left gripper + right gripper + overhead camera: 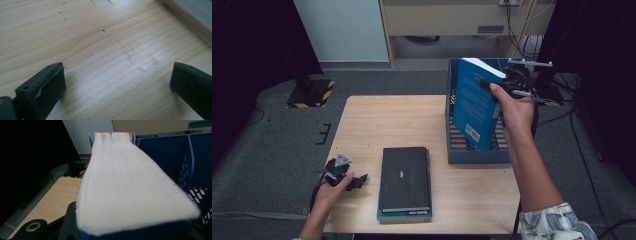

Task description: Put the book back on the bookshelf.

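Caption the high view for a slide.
Right gripper holds a blue book over the blue crate.

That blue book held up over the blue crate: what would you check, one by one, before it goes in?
1. Grip: right tool is shut on the blue book, page edges between its jaws in the right gripper view. Ok.
2. Book over the blue crate: lower corner inside its walls. Ok.
3. Tilt: book leans, not upright. Not ok yet.
4. Free slot beneath: slatted floor shows beside the book, but the spot under it is hidden. Cannot tell.
5. Left tool: open, low at the table, away from the crate. Ok.
6. Remaining black book lies flat on a stack. Ok.
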A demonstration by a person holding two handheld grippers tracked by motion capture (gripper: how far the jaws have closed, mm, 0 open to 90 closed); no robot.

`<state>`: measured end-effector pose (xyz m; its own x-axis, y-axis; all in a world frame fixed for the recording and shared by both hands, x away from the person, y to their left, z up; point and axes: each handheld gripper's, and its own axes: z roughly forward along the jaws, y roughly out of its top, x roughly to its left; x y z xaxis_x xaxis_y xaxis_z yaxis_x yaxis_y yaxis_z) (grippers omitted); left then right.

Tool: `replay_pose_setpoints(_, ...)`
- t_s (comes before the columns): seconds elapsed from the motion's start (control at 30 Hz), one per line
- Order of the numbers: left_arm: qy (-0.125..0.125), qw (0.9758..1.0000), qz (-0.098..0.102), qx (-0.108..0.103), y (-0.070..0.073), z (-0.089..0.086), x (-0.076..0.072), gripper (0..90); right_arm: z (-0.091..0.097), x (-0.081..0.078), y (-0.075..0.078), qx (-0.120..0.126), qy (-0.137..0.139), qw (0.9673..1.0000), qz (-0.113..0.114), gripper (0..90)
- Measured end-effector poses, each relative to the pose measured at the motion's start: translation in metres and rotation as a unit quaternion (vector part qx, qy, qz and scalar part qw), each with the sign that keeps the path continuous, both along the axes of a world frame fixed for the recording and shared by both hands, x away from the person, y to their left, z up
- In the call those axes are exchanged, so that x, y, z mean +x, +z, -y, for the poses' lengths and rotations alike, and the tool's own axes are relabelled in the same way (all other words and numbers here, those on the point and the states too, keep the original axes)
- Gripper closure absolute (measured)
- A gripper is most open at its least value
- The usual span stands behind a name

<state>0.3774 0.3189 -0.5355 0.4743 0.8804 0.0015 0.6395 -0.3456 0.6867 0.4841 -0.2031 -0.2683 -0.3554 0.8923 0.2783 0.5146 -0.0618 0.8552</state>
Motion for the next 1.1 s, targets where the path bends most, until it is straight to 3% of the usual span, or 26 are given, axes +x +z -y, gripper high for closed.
replay_pose_setpoints(0.23, 0.000, 1.0000, 0.000, 0.000, 0.000, 0.000, 0.000, 0.0, -0.009, 0.009, -0.001, 0.001, -0.011, 0.9999, 0.000, 60.6)
replay_pose_setpoints(0.43, -0.001, 1.0000, 0.000, 0.000, 0.000, 0.000, 0.000, 0.0, -0.021, 0.017, -0.003, -0.015, -0.025, 0.9995, 0.008, 60.5)
replay_pose_setpoints(1.1, -0.002, 1.0000, 0.001, -0.001, 0.000, 0.000, 0.001, 0.0, -0.036, 0.032, -0.018, -0.027, -0.052, 0.9982, 0.009, 60.5)
